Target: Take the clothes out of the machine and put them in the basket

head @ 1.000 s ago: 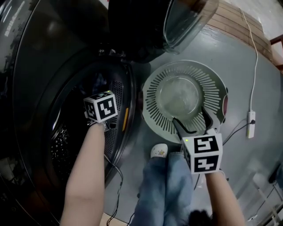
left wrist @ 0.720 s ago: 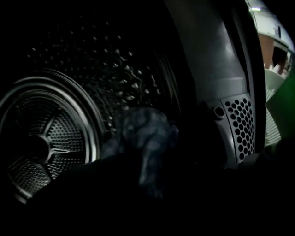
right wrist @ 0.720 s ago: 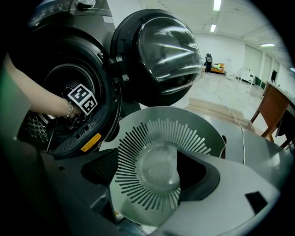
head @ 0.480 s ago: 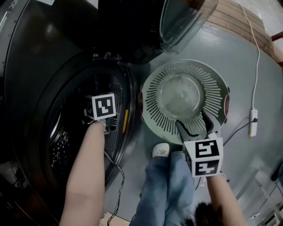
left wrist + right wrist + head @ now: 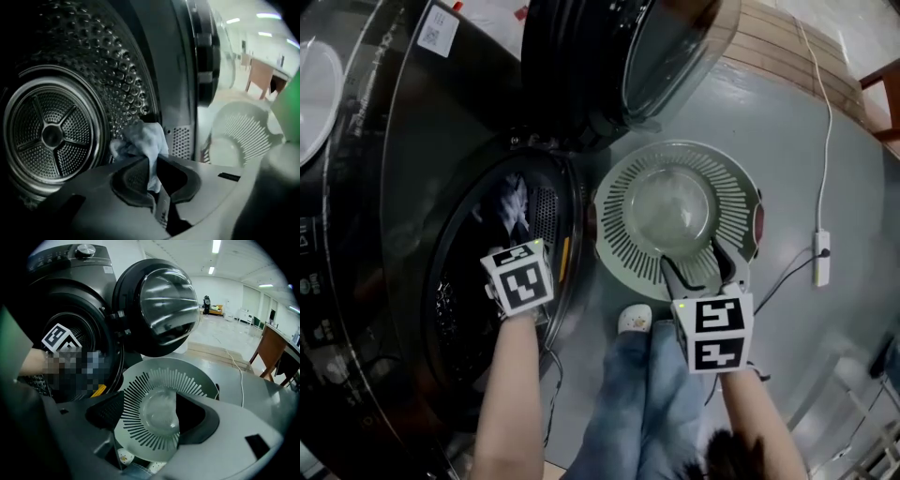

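My left gripper [image 5: 152,161] is shut on a pale blue cloth [image 5: 140,138], which bunches up just above the jaws at the mouth of the steel drum [image 5: 51,136]. In the head view its marker cube [image 5: 520,281] hangs over the machine's opening, and light cloth [image 5: 514,202] shows inside. The round slotted basket [image 5: 619,234] stands on the floor right of the machine and shows empty. My right gripper [image 5: 701,267] hovers over the basket's near rim. Its jaws have just been closing but stand open with nothing between them; the basket [image 5: 140,394] shows beyond my right gripper [image 5: 152,416].
The machine's round glass door [image 5: 666,47] stands swung open above the basket. A person's jeans leg [image 5: 647,394] and white shoe [image 5: 635,321] are right by the basket's near side. A white cable with a power block [image 5: 818,258] lies on the grey floor at the right.
The left gripper has drawn back from deeper in the drum toward its mouth, now with the pale blue cloth in its jaws. The right gripper has stayed over the basket's rim, its jaws a little narrower.
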`<state>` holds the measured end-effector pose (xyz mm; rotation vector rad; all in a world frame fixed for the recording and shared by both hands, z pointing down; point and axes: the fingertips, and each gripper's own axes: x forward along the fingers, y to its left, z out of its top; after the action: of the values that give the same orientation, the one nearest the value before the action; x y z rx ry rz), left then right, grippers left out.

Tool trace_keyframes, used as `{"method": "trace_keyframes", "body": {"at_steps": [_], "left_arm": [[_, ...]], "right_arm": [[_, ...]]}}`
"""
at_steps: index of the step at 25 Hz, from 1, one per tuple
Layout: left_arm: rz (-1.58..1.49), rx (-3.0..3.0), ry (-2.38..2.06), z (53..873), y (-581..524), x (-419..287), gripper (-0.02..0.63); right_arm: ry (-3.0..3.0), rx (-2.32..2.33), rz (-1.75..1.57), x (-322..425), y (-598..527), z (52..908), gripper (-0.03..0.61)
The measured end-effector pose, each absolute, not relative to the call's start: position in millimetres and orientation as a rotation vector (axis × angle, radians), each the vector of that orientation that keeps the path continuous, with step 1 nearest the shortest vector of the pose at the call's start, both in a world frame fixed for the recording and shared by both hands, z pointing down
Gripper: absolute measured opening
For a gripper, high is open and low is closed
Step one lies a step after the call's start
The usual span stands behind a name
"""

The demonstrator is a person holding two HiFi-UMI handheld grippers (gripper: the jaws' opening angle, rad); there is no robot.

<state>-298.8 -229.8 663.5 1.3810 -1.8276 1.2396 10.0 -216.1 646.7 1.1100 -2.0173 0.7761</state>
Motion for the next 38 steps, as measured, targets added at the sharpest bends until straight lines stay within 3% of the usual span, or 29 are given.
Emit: {"method": "trace_keyframes", "body": {"at_steps": [12,30,38], "left_arm": [[1.056,1.732,-1.62,604,-225,-171,0.029],[0.818,2.097,-1.101,569,-231,43,0.029],[0.763,2.058,-1.134,565,-249,56,0.031]], "right_arm": [[-1.998,1.21,0.836,31,-211,624,0.342],[-1.833,1.412,0.89,137,-207,626,0.339],[-1.816,1.458,0.916,162,-218,622,0.337]]}}
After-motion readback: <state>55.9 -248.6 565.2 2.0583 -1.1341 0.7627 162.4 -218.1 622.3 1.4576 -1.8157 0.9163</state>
